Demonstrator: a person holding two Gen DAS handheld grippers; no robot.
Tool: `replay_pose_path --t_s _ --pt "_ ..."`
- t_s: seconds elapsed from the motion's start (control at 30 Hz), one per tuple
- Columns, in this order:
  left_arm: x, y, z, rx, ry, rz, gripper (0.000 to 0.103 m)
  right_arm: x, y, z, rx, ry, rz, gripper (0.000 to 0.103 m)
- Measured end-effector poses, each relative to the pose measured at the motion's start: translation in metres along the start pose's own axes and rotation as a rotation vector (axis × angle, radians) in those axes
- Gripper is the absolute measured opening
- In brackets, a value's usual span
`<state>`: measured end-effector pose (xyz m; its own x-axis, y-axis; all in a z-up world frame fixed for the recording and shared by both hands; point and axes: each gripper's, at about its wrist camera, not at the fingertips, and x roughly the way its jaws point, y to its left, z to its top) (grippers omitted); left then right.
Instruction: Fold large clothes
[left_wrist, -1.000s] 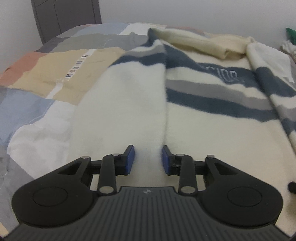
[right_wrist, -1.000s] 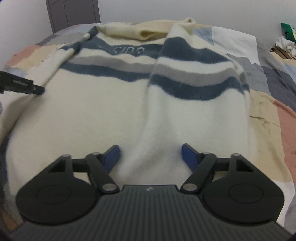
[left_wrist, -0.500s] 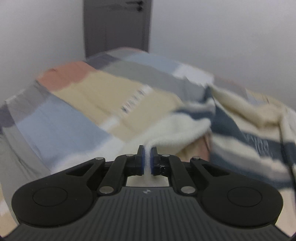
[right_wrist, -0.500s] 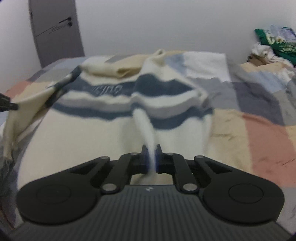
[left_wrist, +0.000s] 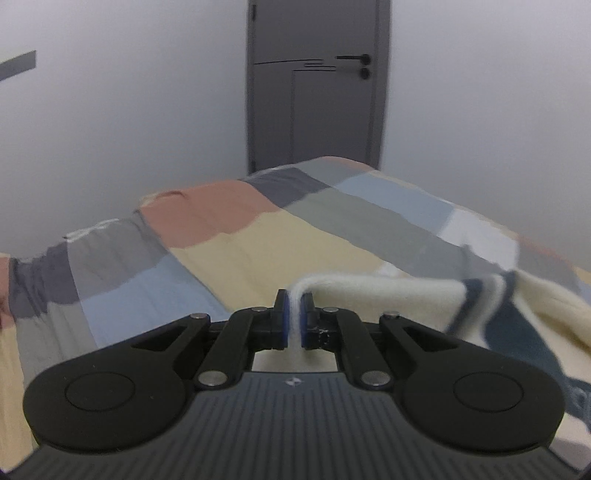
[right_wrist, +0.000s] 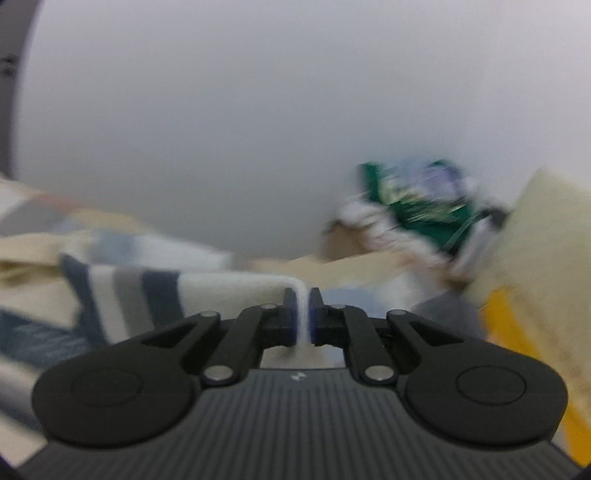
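A large cream fleece sweater (left_wrist: 399, 295) with navy and grey stripes lies on a bed. My left gripper (left_wrist: 293, 314) is shut on the sweater's cream hem and holds it lifted, the cloth trailing off to the right. My right gripper (right_wrist: 303, 314) is shut on another part of the same hem; the sweater (right_wrist: 229, 291) stretches away to the left with its stripes showing. The right wrist view is blurred by motion.
The bed has a patchwork cover (left_wrist: 236, 236) of blue, tan, grey and rust blocks. A grey door (left_wrist: 317, 88) stands in the wall behind it. A pile of green and white clothes (right_wrist: 417, 206) and a tan and yellow cloth (right_wrist: 528, 258) lie at the right.
Both grippers closed on the sweater's hem and lifted it. Both views have tilted up from the bed toward the walls, and the hem now hangs stretched between the grippers.
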<state>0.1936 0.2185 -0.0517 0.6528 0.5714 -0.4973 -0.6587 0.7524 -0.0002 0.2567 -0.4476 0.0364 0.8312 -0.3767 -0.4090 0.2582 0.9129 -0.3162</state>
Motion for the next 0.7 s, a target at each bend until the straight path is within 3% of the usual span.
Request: replay_pose_path --t_s 0.1,0.13,0.23,0.3,0.4,0.53,0.7 --pt "0.025 0.005 0.007 -0.01 -0.001 0.056 0.007 0.051 -0.023 0.002 0.018 0.037 -0.097 0.009" --pt "0.035 0.007 0.009 -0.015 0.01 0.067 0.007 0.069 -0.028 -0.002 0.02 0.053 -0.133 0.003" --pt "0.064 0.008 0.011 0.002 0.049 0.073 0.007 0.114 -0.04 -0.018 -0.006 0.063 -0.252 0.003" --pt "0.083 0.005 0.007 0.024 0.074 0.097 0.007 0.141 -0.051 -0.033 0.025 0.119 -0.283 0.003" --pt "0.113 0.0 -0.005 0.04 0.133 0.128 0.007 0.171 -0.064 -0.059 0.159 0.178 -0.23 0.003" --pt "0.145 -0.003 -0.024 0.069 0.207 0.153 0.007 0.198 -0.052 -0.1 0.243 0.234 -0.14 0.003" --pt "0.151 -0.014 -0.031 0.104 0.201 0.184 0.007 0.22 -0.035 -0.127 0.283 0.282 -0.099 0.003"
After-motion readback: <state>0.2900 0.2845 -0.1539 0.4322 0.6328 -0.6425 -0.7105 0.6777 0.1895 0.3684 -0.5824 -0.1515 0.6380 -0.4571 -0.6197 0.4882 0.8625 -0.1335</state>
